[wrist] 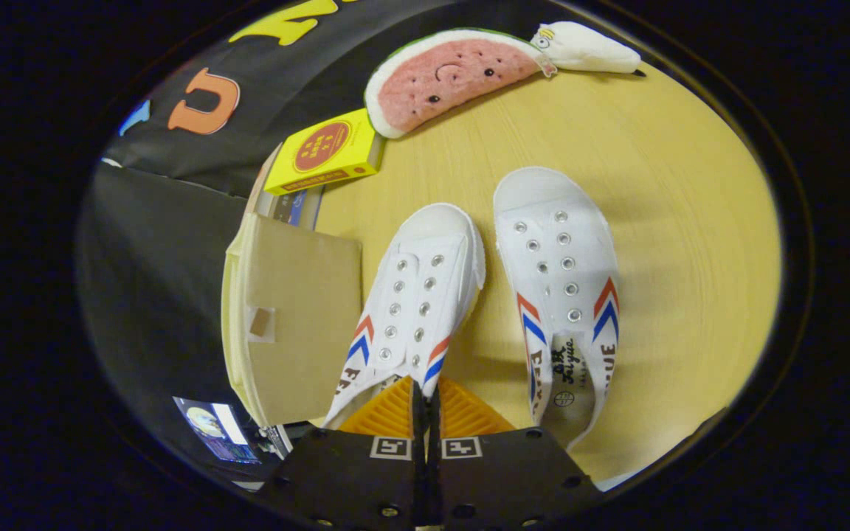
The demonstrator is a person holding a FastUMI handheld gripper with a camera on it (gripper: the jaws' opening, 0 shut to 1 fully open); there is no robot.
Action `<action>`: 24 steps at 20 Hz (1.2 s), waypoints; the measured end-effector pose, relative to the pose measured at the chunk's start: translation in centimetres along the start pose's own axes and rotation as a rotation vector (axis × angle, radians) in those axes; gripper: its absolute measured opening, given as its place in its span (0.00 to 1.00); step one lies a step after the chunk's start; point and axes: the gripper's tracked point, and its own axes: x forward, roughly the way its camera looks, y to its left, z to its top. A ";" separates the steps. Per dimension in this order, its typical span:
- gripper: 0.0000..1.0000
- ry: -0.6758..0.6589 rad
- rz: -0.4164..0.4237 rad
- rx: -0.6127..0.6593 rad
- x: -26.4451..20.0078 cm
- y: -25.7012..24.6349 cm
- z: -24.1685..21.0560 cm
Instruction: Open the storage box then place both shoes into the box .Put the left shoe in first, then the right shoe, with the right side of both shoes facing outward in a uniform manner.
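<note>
Looking down along our gripper (425,402) at the bottom centre of the frame, we see its fingers clenched together — whether they pinch the heel edge of the left shoe (414,310) just ahead, we cannot tell. Right of that shoe, apart from it, lies the right shoe (561,295), toe pointing up the frame. Left of centre sits the storage box (292,324), its cardboard lid closed. Farther up the yellow worktop (676,221) lie a yellow box (325,151), a watermelon plush (451,77) and — upper right — a small white plush (587,48).
</note>
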 end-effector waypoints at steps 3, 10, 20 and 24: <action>0.00 -0.071 -0.016 -0.055 -2.8 2.2 0.5; 0.00 -0.170 -0.033 -0.165 -7.3 11.8 0.7; 0.00 -0.192 -0.064 -0.346 0.4 26.3 -2.3; 0.00 -0.227 -0.134 -0.348 5.6 27.6 -3.1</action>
